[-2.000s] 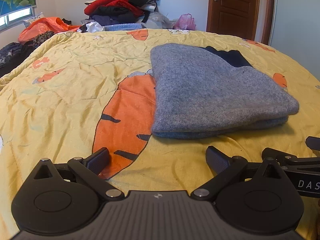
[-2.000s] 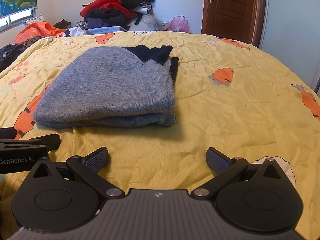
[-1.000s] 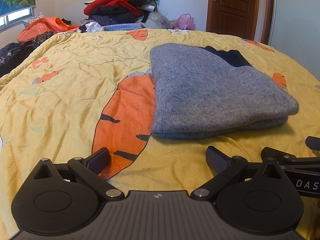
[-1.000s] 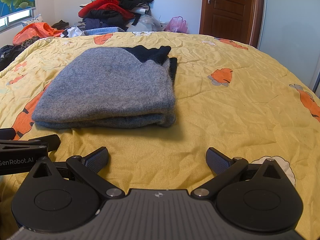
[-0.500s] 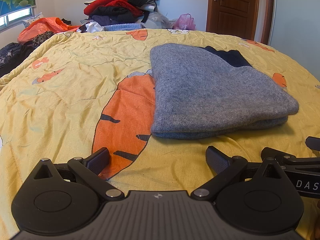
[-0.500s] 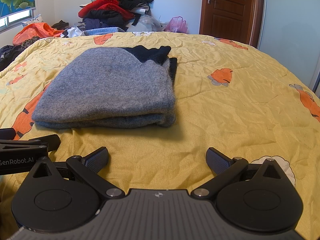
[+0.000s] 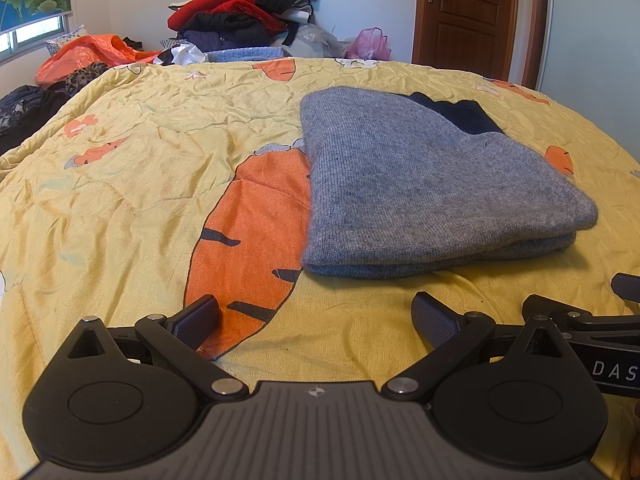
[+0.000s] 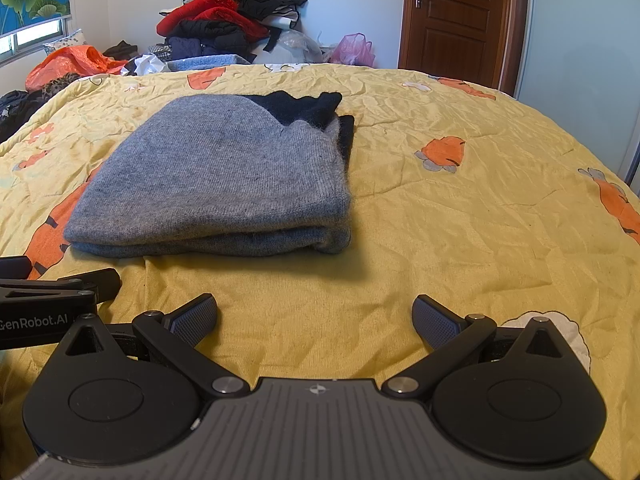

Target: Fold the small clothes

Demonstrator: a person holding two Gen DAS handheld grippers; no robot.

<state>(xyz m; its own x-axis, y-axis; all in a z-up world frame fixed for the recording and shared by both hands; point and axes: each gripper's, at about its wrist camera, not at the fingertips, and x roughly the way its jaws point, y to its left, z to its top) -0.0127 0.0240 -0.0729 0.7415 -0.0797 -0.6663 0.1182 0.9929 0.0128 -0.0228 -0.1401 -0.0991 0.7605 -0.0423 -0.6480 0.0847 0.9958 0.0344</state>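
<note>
A grey knitted garment with a dark navy part lies folded in a flat stack on the yellow carrot-print bedspread, ahead and to the right in the left wrist view (image 7: 420, 184) and ahead and to the left in the right wrist view (image 8: 224, 176). My left gripper (image 7: 316, 320) is open and empty, just short of the stack's near edge. My right gripper (image 8: 316, 318) is open and empty, over bare bedspread to the right of the stack. Each gripper shows at the edge of the other's view.
The bedspread (image 8: 460, 220) spreads wide to both sides. A heap of red and black clothes (image 8: 228, 20) and an orange bag (image 7: 92, 54) lie beyond the far edge. A brown door (image 8: 452, 16) stands at the back right.
</note>
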